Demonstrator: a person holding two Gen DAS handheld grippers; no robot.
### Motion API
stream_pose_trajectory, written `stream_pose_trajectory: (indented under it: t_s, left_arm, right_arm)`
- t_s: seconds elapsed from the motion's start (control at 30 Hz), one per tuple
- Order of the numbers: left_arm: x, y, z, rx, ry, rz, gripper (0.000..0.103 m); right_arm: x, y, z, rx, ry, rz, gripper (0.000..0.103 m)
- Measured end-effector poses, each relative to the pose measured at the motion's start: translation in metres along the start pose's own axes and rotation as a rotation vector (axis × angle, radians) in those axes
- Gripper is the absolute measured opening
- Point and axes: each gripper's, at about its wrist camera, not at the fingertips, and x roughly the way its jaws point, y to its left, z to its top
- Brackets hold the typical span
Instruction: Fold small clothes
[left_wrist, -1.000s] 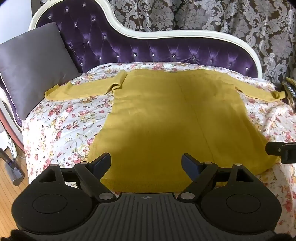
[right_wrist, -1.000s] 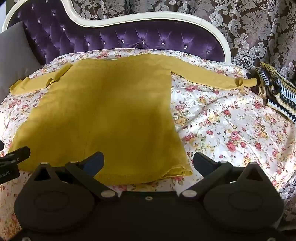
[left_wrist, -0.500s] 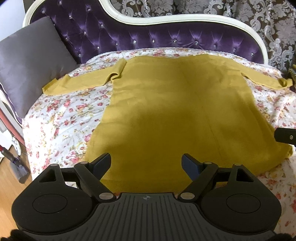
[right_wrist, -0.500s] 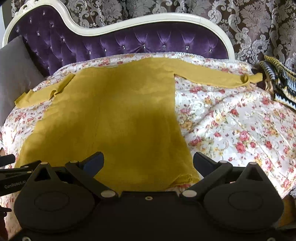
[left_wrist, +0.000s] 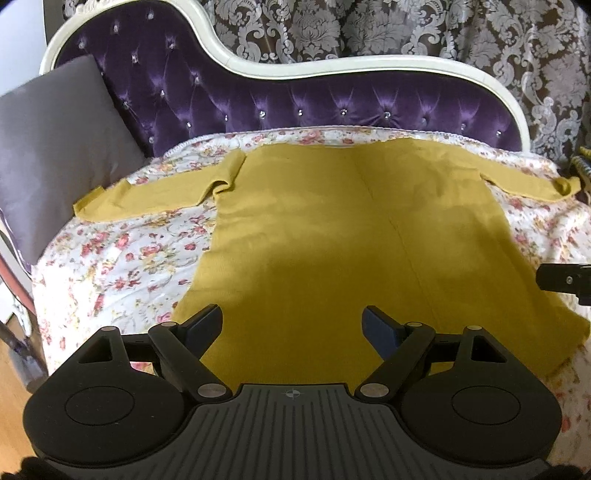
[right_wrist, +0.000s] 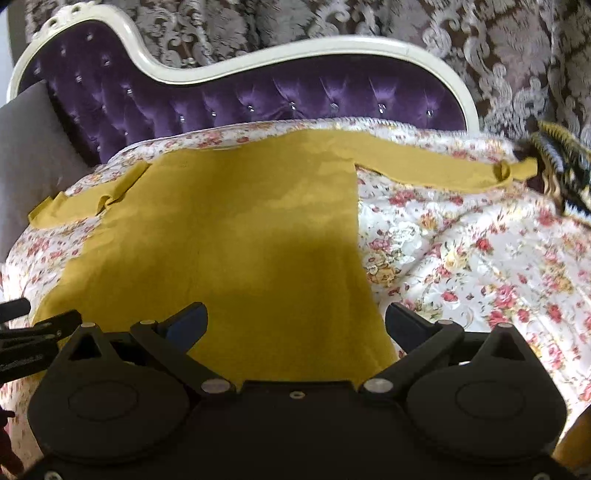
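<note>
- The left gripper (left_wrist: 292, 324) has come closer over the near hem, jaws wide, nothing between them.
- The right gripper (right_wrist: 296, 322) has dipped nearer the hem's right corner, jaws likewise wide and empty.
- The mustard garment (left_wrist: 354, 251) lies flat as before on the floral bedspread (left_wrist: 122, 254), sleeves spread to each side.
- Farther back, the grey pillow (left_wrist: 51, 147) and the purple headboard (left_wrist: 332, 103) are unchanged.

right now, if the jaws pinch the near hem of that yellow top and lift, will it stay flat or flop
Probably flop: the yellow top lies limp, following the floral bedspread. Its left sleeve is already creased at the armpit, so the sleeves would likely dangle. It looks thin and light, so a push would probably bunch it rather than slide it.
</note>
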Motion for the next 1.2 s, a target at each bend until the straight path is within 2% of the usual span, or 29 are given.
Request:
stream_pose_trajectory:
  t_s: [0.07, 0.17, 0.37, 0.5, 0.57, 0.67, 0.77, 0.93, 1.03, 1.2]
  left_arm:
    - [0.010, 0.003, 0.002, -0.040, 0.041, -0.040, 0.083]
    - [0.026, 0.004, 0.003, -0.051, 0.072, -0.058, 0.082]
    - [0.049, 0.000, 0.011, -0.041, 0.072, -0.077, 0.081]
    - [0.067, -0.003, 0.020, -0.032, 0.085, -0.079, 0.081]
    - [0.076, -0.002, 0.023, -0.044, 0.101, -0.093, 0.081]
    - [0.089, -0.002, 0.021, -0.038, 0.121, -0.089, 0.081]
    - [0.098, -0.003, 0.015, -0.032, 0.139, -0.091, 0.082]
    - [0.097, -0.001, 0.008, -0.037, 0.100, -0.102, 0.083]
    - [0.096, -0.001, 0.005, -0.045, 0.082, -0.109, 0.083]
    - [0.099, 0.001, 0.006, -0.052, 0.083, -0.112, 0.085]
  right_arm:
    - [0.006, -0.011, 0.004, 0.032, 0.002, 0.028, 0.090]
    - [0.016, -0.035, 0.014, 0.069, -0.008, -0.014, 0.089]
    - [0.042, -0.093, 0.052, 0.015, -0.061, -0.227, 0.088]
    - [0.070, -0.134, 0.088, -0.011, -0.080, -0.353, 0.075]
    - [0.087, -0.156, 0.107, 0.005, -0.074, -0.388, 0.069]
    - [0.111, -0.189, 0.136, 0.048, -0.060, -0.410, 0.064]
    - [0.134, -0.219, 0.161, 0.114, -0.055, -0.406, 0.063]
    - [0.176, -0.253, 0.192, 0.181, -0.010, -0.424, 0.062]
    - [0.197, -0.262, 0.204, 0.163, 0.017, -0.473, 0.060]
    - [0.224, -0.276, 0.208, 0.173, 0.070, -0.500, 0.058]
